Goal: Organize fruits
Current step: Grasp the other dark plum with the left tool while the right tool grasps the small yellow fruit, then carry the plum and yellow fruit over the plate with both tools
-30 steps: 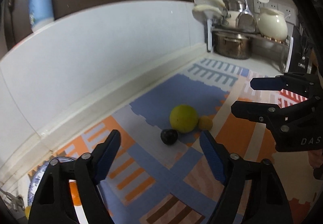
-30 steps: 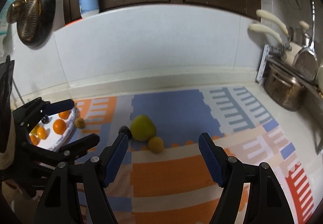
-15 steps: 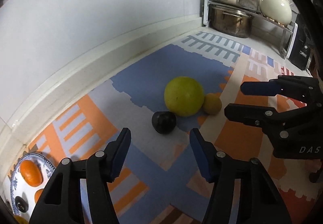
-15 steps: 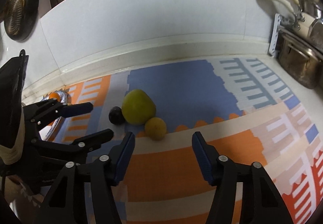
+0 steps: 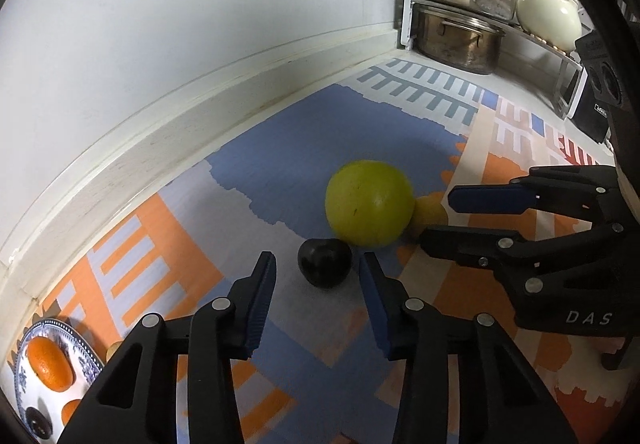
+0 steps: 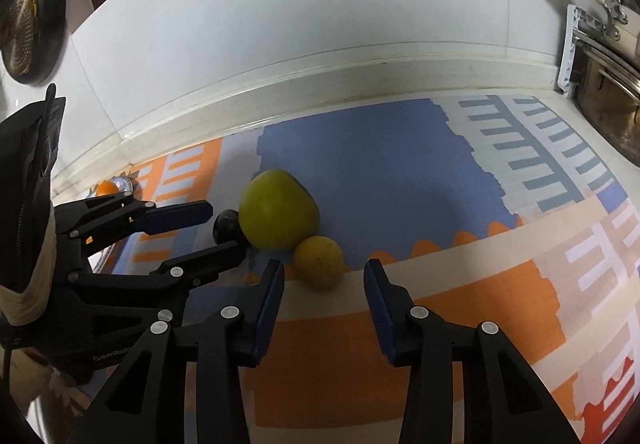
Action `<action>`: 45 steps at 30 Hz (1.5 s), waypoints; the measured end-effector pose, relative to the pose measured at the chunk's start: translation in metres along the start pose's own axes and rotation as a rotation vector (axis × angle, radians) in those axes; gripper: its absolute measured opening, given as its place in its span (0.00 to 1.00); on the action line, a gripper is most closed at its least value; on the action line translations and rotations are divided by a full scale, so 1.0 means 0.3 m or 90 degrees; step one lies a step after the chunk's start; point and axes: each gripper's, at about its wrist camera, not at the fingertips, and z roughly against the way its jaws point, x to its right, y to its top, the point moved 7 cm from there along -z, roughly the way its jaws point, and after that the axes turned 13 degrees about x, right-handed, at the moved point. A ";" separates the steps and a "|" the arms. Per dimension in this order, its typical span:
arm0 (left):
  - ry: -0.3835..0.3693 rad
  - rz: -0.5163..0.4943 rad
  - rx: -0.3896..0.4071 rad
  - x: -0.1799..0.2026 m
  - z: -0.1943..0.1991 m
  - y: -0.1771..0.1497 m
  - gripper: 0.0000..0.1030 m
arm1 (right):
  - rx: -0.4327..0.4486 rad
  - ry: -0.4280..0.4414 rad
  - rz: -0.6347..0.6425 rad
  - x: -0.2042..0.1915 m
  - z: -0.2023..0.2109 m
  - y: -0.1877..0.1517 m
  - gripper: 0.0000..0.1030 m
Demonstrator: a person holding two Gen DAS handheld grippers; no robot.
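Our left gripper [image 5: 316, 276] gapes around the plum [image 5: 325, 262], our right gripper [image 6: 324, 280] gapes before the small orange [image 6: 319, 261]; neither grips yet. Centre frame, the pomelo [image 5: 369, 203] also waits. Lower left, the plate [image 5: 86, 344] already holds oranges [image 5: 52, 364].

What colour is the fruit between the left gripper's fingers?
Dark purple, almost black plum; clearest in the left wrist view.

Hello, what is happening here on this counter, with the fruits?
A person holds two tools over the patterned mat. The left tool, open, points at the dark plum; the right tool, open, at the small yellow fruit. Between them sits a big green fruit. Nothing is gripped. A plate holds oranges.
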 end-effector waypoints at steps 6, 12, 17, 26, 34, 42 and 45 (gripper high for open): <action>-0.005 0.022 -0.003 -0.004 -0.007 0.003 0.34 | -0.007 0.008 0.008 -0.010 -0.017 0.001 0.35; -0.011 0.022 -0.002 0.003 -0.007 0.006 0.27 | -0.015 0.011 0.007 -0.011 -0.033 -0.005 0.29; -0.004 0.025 0.008 0.005 0.009 0.010 0.27 | -0.014 0.013 0.001 -0.012 -0.028 -0.005 0.29; 0.013 0.058 0.027 0.001 0.087 0.017 0.27 | -0.003 0.026 0.001 -0.043 0.021 0.002 0.29; 0.046 0.081 0.048 -0.009 0.191 0.025 0.27 | 0.009 0.048 0.008 -0.092 0.075 0.022 0.29; 0.082 0.106 0.078 -0.021 0.310 0.033 0.27 | 0.031 0.075 0.029 -0.162 0.147 0.052 0.29; 0.096 0.111 0.089 -0.027 0.357 0.034 0.27 | 0.043 0.083 0.040 -0.191 0.178 0.066 0.29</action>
